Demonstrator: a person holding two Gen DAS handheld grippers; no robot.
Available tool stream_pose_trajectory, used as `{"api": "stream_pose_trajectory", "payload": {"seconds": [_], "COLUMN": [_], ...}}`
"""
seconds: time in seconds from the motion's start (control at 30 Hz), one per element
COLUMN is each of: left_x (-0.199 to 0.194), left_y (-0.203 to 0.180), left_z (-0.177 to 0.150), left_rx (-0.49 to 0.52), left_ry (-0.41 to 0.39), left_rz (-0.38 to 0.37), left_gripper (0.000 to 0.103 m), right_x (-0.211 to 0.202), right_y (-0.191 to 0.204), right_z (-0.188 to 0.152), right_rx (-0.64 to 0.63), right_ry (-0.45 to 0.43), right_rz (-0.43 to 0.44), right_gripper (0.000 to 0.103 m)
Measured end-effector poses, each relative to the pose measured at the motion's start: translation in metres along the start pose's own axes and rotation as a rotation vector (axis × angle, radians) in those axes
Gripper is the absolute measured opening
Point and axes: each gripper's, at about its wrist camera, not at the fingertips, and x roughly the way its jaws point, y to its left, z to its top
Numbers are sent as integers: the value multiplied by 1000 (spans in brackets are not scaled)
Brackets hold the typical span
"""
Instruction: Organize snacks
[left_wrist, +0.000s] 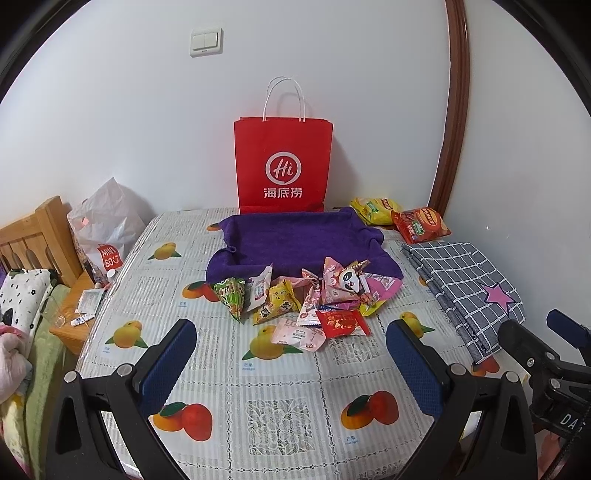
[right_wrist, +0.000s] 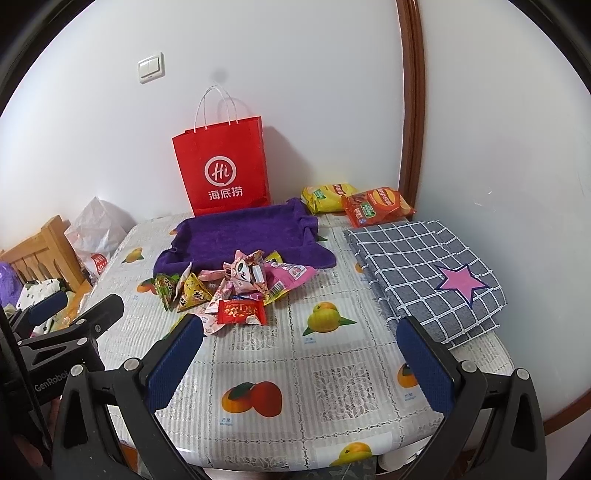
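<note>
Left gripper (left_wrist: 291, 339) released, jaws wide apart, empty, above the bench (left_wrist: 280, 413); right gripper (right_wrist: 301, 336) likewise released and empty; snack pile (left_wrist: 306, 299) lies on the bench, touching the near edge of the purple cloth tray (left_wrist: 291, 240); two chip bags (right_wrist: 354, 203) rest beside the red paper bag (right_wrist: 221, 166).

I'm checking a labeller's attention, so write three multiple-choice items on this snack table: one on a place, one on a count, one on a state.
1. Where does the red paper bag stand?
A. Against the wall behind the purple cloth tray
B. On the checked cloth
C. On the floor

2. How many chip packets lie beside the checked cloth?
A. None
B. Two
C. Five

3. How is the left hand-held gripper?
A. Shut on a snack
B. Open and empty
C. Out of view

Key: 1 A, it rises behind the tray. 2 B, a yellow packet and a red packet. 3 B, its fingers stand apart over bare tablecloth.
</note>
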Motion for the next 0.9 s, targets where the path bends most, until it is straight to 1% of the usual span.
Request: {"api": "stream_pose_trajectory", "payload": {"seconds": [0.27, 0.5, 0.9], "left_x": [-3, -3, -3], "left_y": [5, 13, 14], "left_z": [4, 11, 24], "left_rx": [-2, -8, -11], "left_ry": [3, 2, -7], "left_rz": [-3, -4, -13], "left_gripper": [103, 103, 103], "right_x": [1, 0, -1], "right_y": [3, 10, 18], "right_z": [3, 16, 31], "right_rx": [-1, -3, -16], "right_ry": [8, 4, 4], "right_rz": [-2, 2, 4], "right_gripper": [103, 103, 103]}}
